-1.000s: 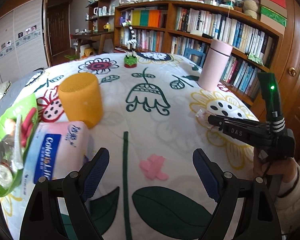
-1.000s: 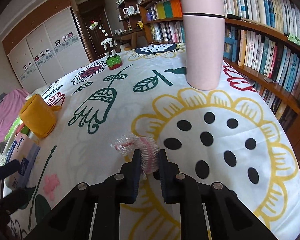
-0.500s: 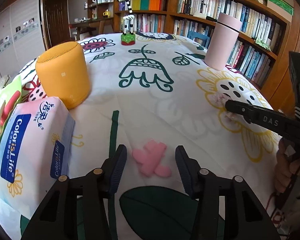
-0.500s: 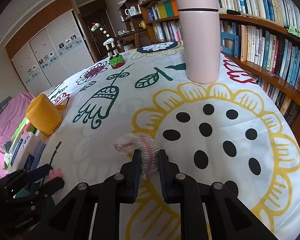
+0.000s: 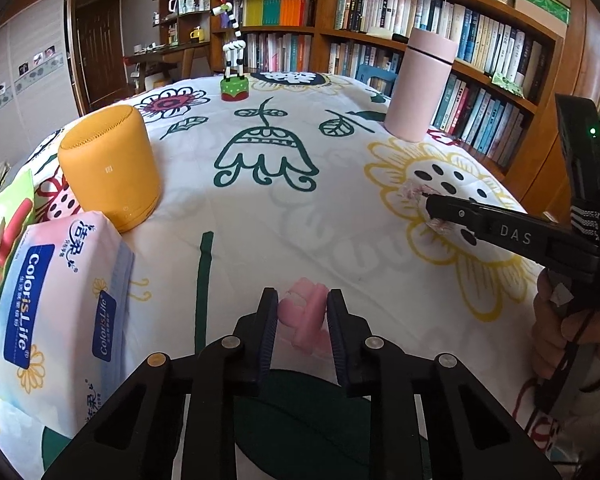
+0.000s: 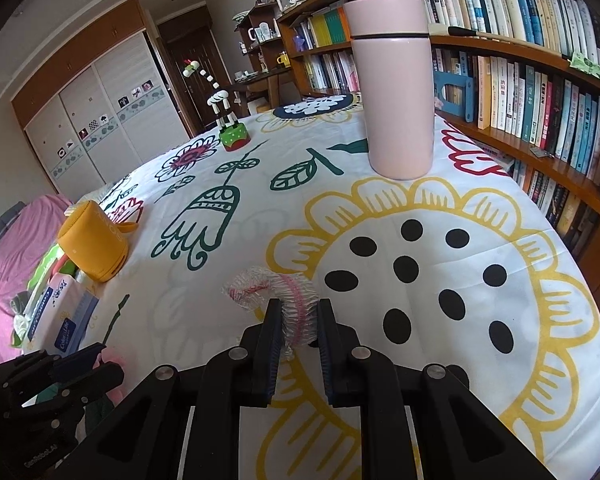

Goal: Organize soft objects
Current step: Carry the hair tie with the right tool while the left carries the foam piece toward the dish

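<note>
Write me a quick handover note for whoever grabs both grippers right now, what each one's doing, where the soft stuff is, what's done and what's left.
Left gripper: shut on the pink soft piece, low over the floral cloth.
Right gripper: shut on the clear frilly pink-striped item, over the yellow flower print.
Nearby: tissue pack and yellow speaker at the left side, green tray behind the pack with items in it, pink flask upright at the far right.
Done: both soft items gripped.
Left: carry each to its place, probably the green tray, and release; the destination is not shown for sure.
</note>
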The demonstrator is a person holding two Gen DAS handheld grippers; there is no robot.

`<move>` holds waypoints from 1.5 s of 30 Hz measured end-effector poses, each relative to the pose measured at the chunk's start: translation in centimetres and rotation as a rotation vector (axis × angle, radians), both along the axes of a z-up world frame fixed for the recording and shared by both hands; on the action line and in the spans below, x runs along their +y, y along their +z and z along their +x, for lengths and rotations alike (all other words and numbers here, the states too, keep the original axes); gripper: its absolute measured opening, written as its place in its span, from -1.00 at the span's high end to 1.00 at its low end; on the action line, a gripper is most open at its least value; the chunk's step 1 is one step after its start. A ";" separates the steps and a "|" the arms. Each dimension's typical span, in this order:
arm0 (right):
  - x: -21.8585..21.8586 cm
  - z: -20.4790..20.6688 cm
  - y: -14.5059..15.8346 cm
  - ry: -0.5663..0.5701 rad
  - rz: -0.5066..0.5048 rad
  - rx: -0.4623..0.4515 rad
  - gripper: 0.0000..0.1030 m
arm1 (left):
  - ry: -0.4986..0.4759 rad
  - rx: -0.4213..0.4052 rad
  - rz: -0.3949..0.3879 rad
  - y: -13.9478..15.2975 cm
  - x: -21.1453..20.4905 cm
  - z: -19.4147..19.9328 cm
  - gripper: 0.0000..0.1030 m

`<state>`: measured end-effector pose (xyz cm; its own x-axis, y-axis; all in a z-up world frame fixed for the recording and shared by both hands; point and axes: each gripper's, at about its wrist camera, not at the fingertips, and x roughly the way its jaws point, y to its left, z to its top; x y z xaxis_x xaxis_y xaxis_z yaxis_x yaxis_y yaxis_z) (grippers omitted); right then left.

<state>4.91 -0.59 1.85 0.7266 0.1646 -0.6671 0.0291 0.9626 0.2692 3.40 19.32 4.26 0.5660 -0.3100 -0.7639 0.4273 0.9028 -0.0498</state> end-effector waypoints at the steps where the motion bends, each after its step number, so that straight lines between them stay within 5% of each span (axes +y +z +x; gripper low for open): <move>1: 0.0 0.0 0.1 0.001 0.001 -0.005 0.64 | 0.000 -0.006 0.000 0.2 0.0 -0.1 0.50; 45: 3.4 -2.4 2.4 0.083 0.064 -0.056 0.64 | 0.144 -0.137 -0.057 5.3 6.4 -0.5 0.50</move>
